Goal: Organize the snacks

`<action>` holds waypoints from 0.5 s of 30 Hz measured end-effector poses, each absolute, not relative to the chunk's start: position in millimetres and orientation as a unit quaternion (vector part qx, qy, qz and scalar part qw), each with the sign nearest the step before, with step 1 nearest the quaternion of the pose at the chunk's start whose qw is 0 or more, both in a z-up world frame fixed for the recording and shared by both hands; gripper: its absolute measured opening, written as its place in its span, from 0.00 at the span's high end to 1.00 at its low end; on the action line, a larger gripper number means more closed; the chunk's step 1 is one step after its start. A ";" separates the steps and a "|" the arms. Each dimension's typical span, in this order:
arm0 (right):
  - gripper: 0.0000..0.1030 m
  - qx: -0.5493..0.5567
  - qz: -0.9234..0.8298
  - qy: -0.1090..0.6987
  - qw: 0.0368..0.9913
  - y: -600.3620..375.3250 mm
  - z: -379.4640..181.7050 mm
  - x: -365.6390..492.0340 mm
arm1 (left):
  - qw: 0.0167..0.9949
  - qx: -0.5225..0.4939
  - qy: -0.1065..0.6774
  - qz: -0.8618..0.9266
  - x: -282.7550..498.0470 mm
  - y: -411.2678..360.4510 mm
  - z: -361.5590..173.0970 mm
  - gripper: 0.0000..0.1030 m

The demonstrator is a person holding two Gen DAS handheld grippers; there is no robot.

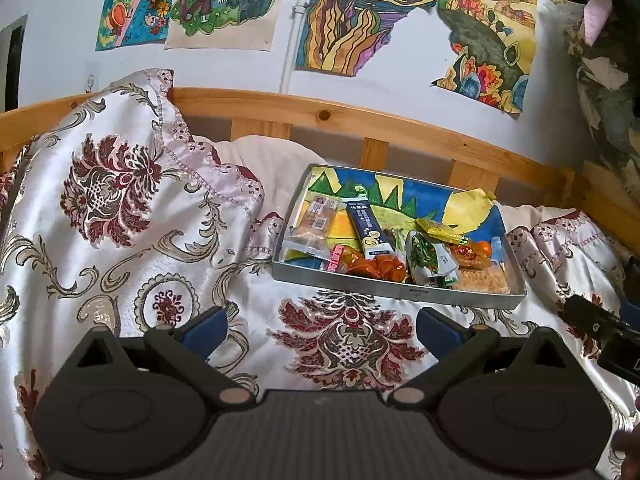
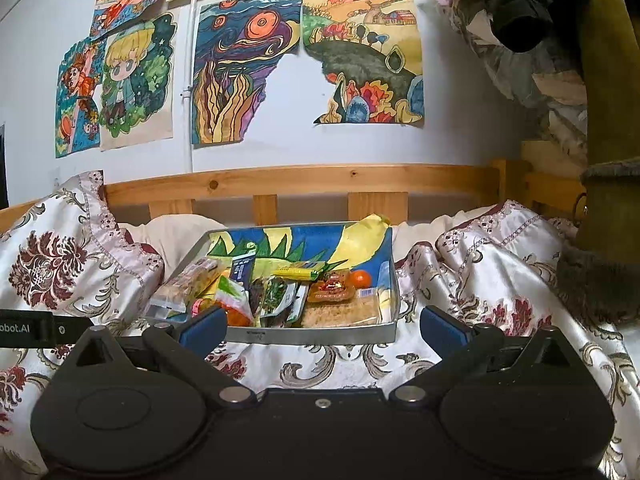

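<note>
Grey metal forms a shallow rectangular tray (image 1: 396, 290) that rests on a bed, ahead of the left gripper (image 1: 322, 330) and slightly toward its right finger. The tray is lined with a painted sheet in blue, yellow and green, and snack packets crowd its near half. A dark blue stick sachet (image 1: 366, 226) lies lengthwise near the middle, a clear-wrapped biscuit pack (image 1: 314, 222) sits to its left, a green and white pouch (image 1: 428, 258) to its right, and shiny orange wrapped sweets (image 1: 376, 267) lie against the near wall. A yellow-green packet (image 1: 440, 231) lies farther back. From the right wrist view the same tray (image 2: 312, 335) sits straight ahead of the right gripper (image 2: 323, 330), its near wall showing between the two fingers. Both grippers have their blue-padded fingers (image 2: 202, 328) spread wide apart and grip nothing. Under the tray spreads a glossy white bedspread (image 1: 120, 240) with dark red floral medallions. Beyond the tray runs a wooden bed rail (image 2: 304, 180), and above that a white wall carries colourful hand-drawn pictures (image 2: 248, 68).
</note>
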State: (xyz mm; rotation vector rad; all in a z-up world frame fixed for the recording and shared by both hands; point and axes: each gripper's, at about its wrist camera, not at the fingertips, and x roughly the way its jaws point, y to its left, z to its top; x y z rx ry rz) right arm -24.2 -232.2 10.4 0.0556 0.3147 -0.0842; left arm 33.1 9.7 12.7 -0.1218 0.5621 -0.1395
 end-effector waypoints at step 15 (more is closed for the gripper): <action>0.01 0.023 -0.033 0.180 0.983 -220.4 -1.4 -30.4 | 0.956 -0.040 0.281 -0.070 22.4 15.4 4.0 0.01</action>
